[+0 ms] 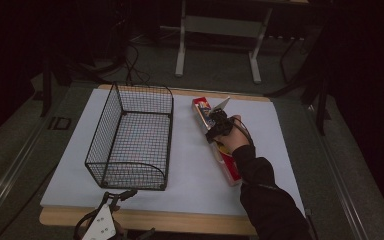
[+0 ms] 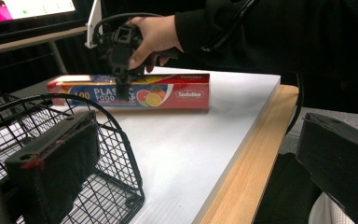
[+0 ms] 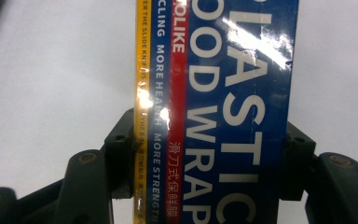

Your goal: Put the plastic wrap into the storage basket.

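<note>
A: High view: the box (image 1: 219, 145) of plastic wrap lies on the white table (image 1: 190, 170), right of the wire basket (image 1: 132, 137) and apart from it. The right gripper (image 1: 214, 122) comes down on its far half. The left gripper (image 1: 111, 200) waits at the near table edge, just in front of the basket

B: And its own view?

A: Left gripper view: its two pads stand well apart with nothing between them, so released; one sits before the basket (image 2: 65, 140). Farther off the right gripper (image 2: 123, 86) stands upright on the box (image 2: 135, 91), hand (image 2: 156, 37) on top

B: Is the grip real?

A: Right gripper view: yes, the jaws are clenched across the box (image 3: 214, 112), pressing both long sides

B: What could go wrong?

A: I'd judge the hold is off centre, so on lifting the long near end may sag or swing, and the glossy card may slip. An end could also catch the basket rim going in
</note>
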Available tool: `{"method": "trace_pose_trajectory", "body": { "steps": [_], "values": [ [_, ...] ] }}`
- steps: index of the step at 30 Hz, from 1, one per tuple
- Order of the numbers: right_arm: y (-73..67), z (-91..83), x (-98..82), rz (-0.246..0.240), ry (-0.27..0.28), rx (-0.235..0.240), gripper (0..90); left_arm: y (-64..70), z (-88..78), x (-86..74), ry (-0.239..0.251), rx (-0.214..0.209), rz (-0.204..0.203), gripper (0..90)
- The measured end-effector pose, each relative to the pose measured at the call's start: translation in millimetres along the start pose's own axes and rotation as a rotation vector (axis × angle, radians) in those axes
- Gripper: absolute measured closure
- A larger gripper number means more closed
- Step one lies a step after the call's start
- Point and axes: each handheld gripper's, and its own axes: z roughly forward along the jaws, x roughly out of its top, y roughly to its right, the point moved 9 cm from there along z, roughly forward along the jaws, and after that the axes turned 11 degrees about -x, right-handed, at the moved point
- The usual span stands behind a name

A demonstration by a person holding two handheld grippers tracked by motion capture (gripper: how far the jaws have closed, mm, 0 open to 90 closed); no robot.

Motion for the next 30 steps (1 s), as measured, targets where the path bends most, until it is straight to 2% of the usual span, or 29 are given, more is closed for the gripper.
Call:
{"method": "trace_pose_trajectory", "body": {
  "steps": [2, 10, 14, 30],
  "values": [
    [1.5, -7.6, 1.5, 0.020, 0.020, 0.006, 39.2, -0.2, 0.0, 0.0, 0.001, 0.000, -0.001, 0.1],
    [-0.6, -27.8, 7.4, 0.046, 0.075, 0.010, 39.2, -0.3, 0.4, -0.6, -0.002, 0.002, -0.005, 0.1],
    [-2.9, -35.9, 10.9, 0.052, 0.094, 0.035, 39.2, -0.4, -0.1, -0.5, -0.001, 0.006, -0.004, 0.1],
    [-0.9, -75.0, 27.0, 0.080, 0.183, 0.025, 39.3, -1.5, 0.5, -1.9, -0.006, 0.008, -0.008, 0.1]
  ]
}}
